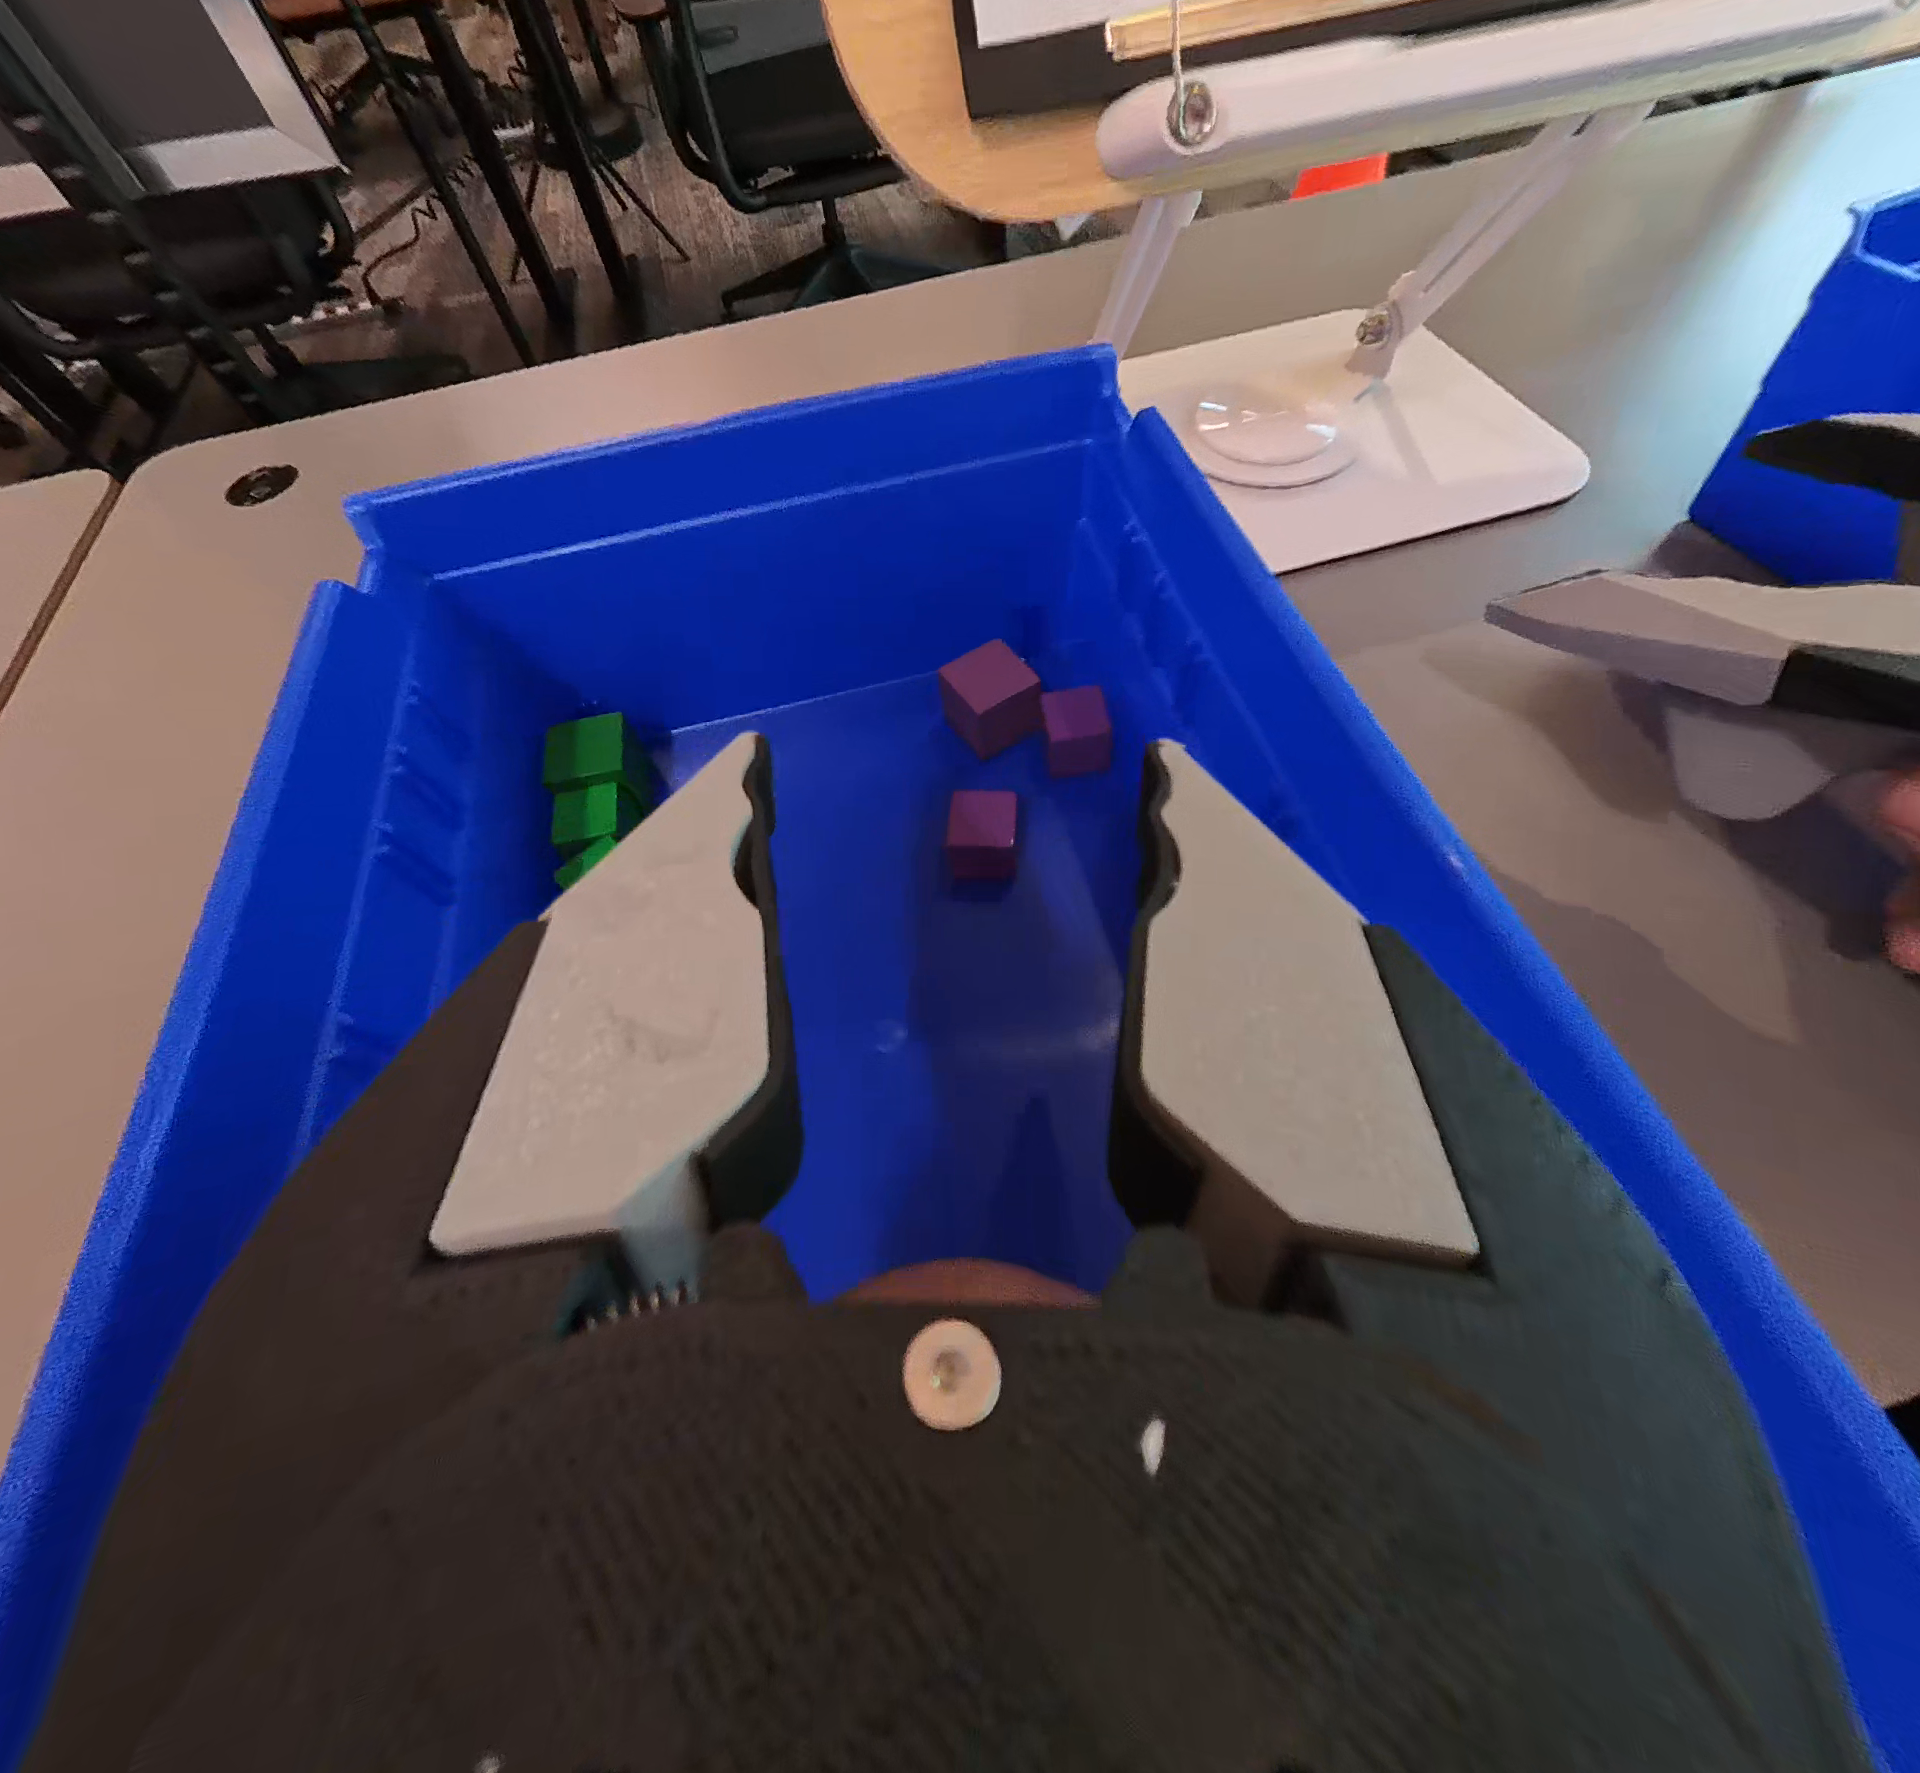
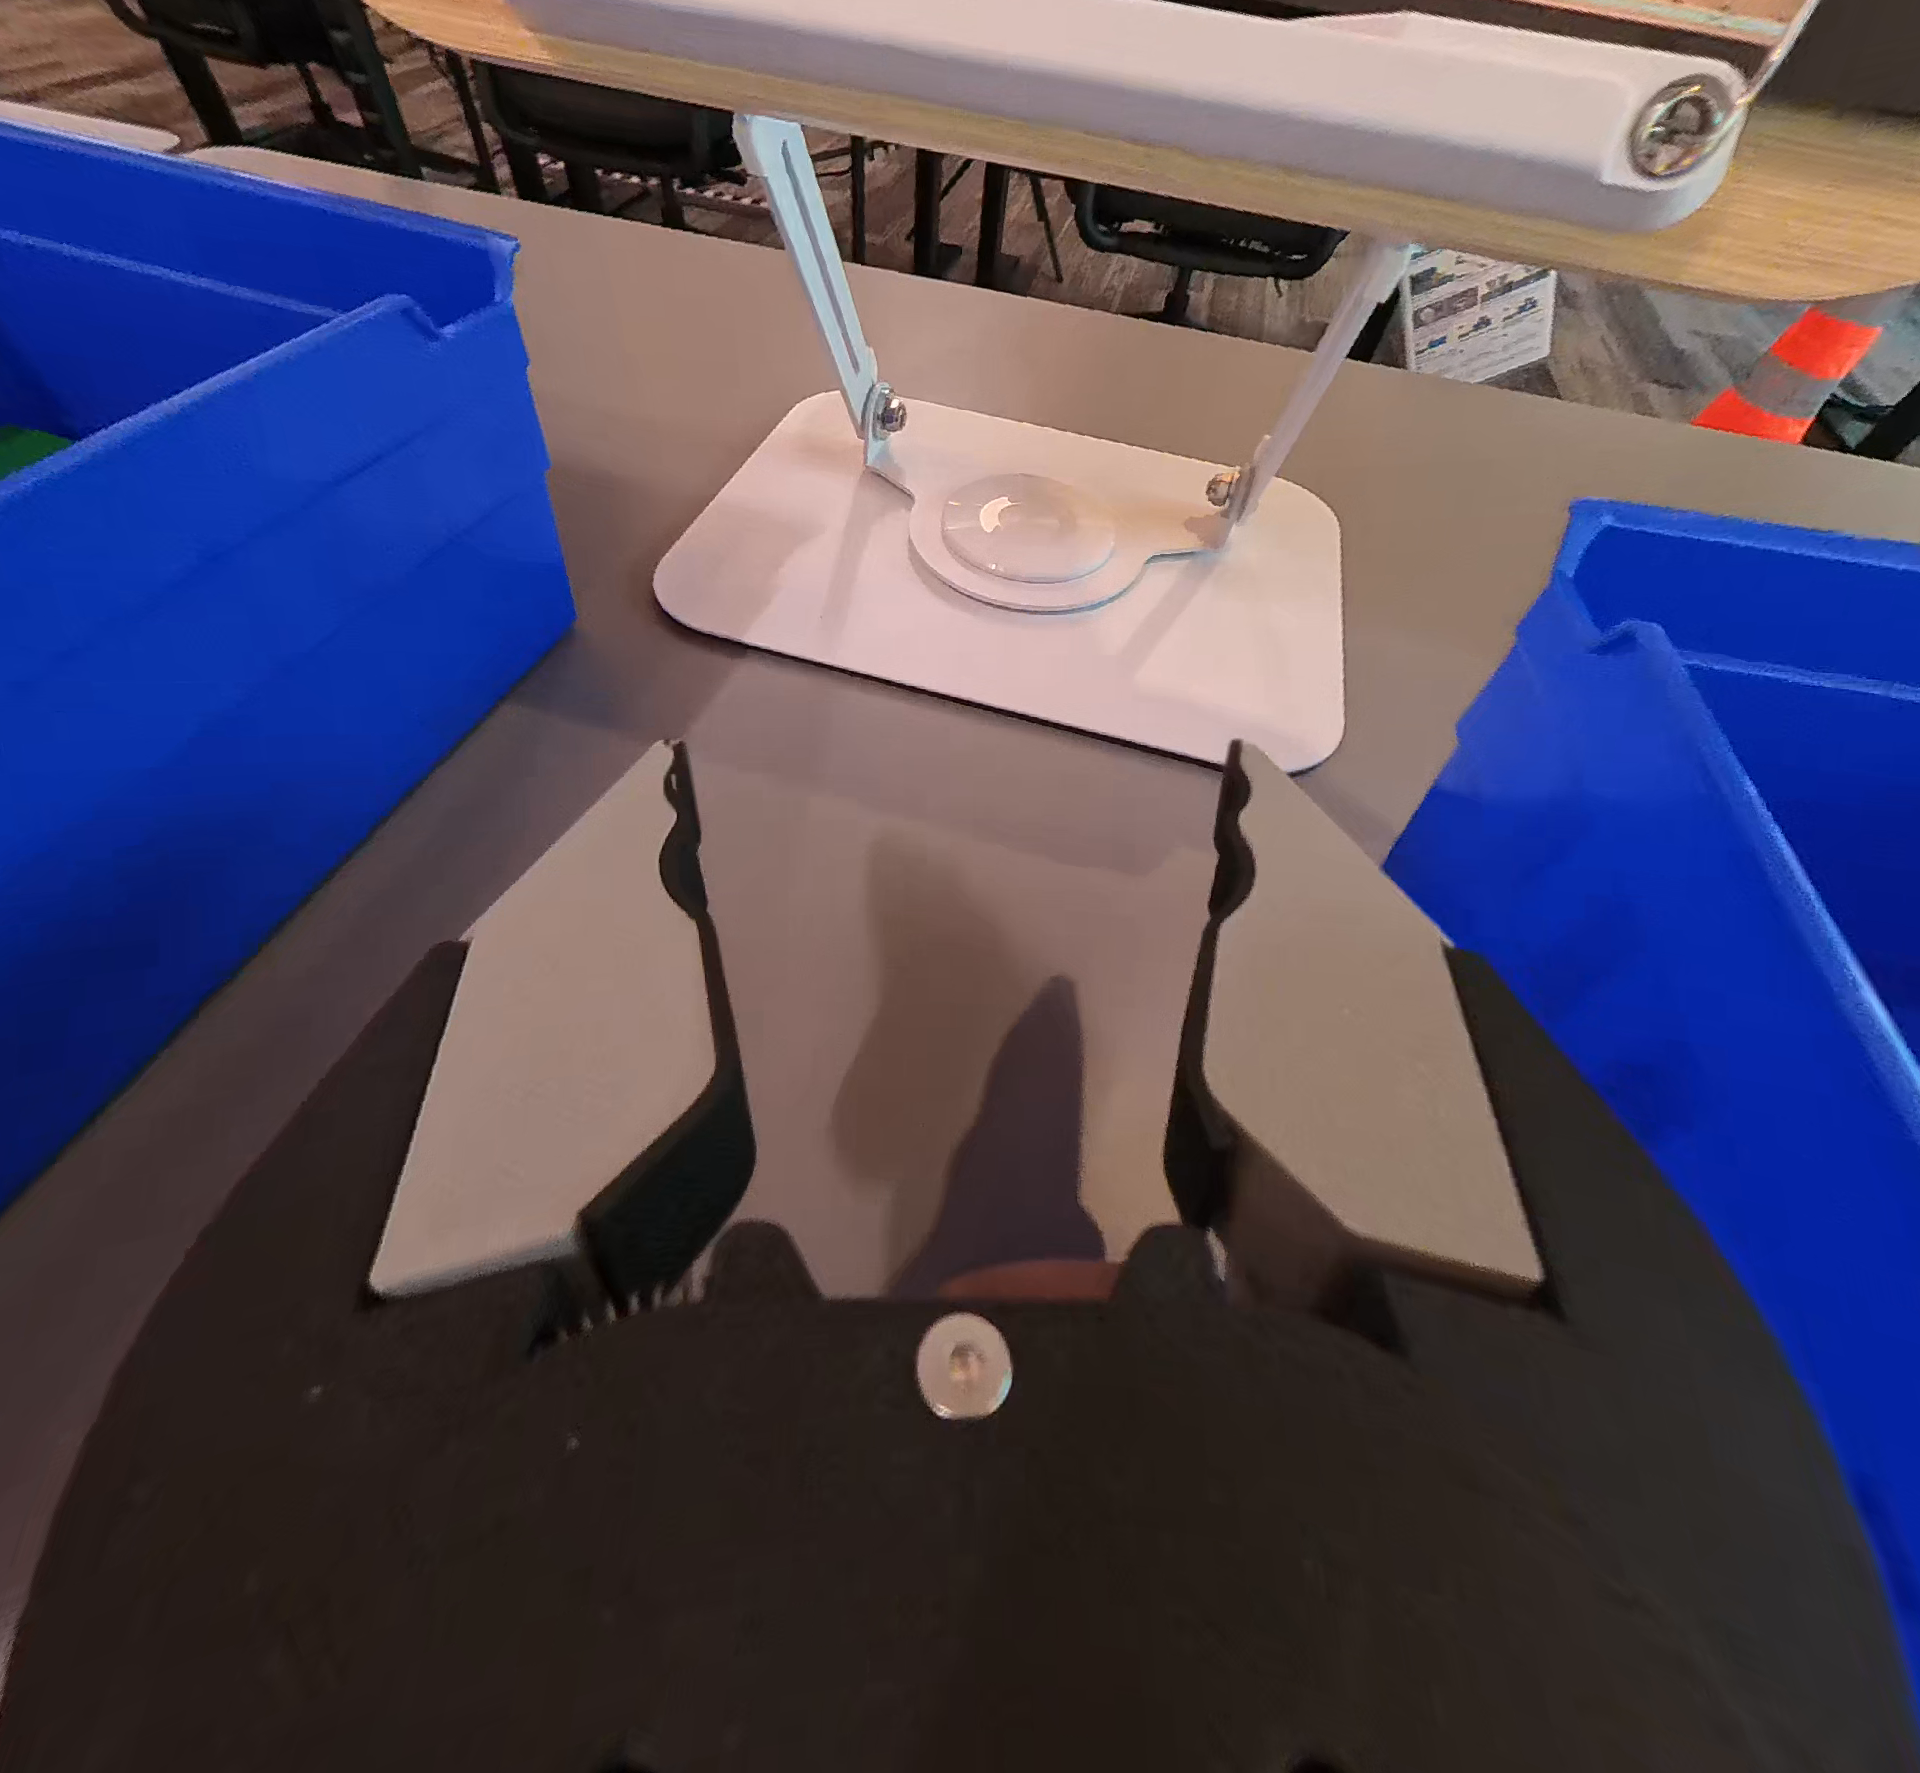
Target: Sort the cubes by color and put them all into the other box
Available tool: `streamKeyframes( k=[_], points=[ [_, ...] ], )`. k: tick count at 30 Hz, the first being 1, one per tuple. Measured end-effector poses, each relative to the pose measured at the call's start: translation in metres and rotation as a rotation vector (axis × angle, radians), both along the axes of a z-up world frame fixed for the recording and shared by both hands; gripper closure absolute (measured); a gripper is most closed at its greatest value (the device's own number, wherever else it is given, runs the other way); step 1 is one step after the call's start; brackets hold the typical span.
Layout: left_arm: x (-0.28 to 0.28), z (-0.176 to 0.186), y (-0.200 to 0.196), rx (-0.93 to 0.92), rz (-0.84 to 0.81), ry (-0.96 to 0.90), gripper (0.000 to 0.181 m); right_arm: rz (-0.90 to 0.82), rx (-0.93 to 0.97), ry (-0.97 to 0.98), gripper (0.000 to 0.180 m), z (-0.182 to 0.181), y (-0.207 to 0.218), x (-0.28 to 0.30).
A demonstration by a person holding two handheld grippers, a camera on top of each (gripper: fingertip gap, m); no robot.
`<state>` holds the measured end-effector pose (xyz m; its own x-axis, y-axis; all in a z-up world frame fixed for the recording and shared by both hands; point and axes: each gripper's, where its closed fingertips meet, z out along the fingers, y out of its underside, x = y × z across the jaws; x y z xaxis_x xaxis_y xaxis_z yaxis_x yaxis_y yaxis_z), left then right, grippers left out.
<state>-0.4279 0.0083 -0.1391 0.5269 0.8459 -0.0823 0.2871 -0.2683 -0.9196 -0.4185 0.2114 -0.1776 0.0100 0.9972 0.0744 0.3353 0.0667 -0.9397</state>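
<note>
Green cubes sit stacked against the left wall of the blue box, where the left gripper hangs with fingers spread and empty; three purple cubes lie toward the right wall. Farther right, the right gripper, likewise spread and empty, hovers over the grey table before a white stand, between that box and a second blue box.
</note>
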Motion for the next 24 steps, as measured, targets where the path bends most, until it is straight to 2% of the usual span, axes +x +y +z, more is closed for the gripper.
streamKeyframes(
  k=[6,10,13,18,24],
  points=[
    [-0.001,-0.001,-0.001,-0.009,-0.005,0.0,0.11,0.025,-0.043,0.051,0.081,0.007,-0.001,0.004],
    [-0.001,-0.001,-0.001,0.022,-0.019,-0.025,0.11,0.058,-0.069,0.009,0.081,0.001,-0.005,0.001],
    [0.006,-0.006,0.01,-0.004,-0.094,-0.048,0.111,0.074,-0.083,-0.004,0.082,-0.001,-0.006,0.001],
    [0.008,-0.003,0.009,-0.026,-0.084,-0.037,0.112,0.1,-0.071,-0.003,0.083,0.0,-0.011,0.004],
    [0.018,-0.009,0.011,-0.042,-0.152,-0.115,0.129,0.114,-0.079,-0.015,0.085,-0.002,-0.013,0.012]
  ],
)
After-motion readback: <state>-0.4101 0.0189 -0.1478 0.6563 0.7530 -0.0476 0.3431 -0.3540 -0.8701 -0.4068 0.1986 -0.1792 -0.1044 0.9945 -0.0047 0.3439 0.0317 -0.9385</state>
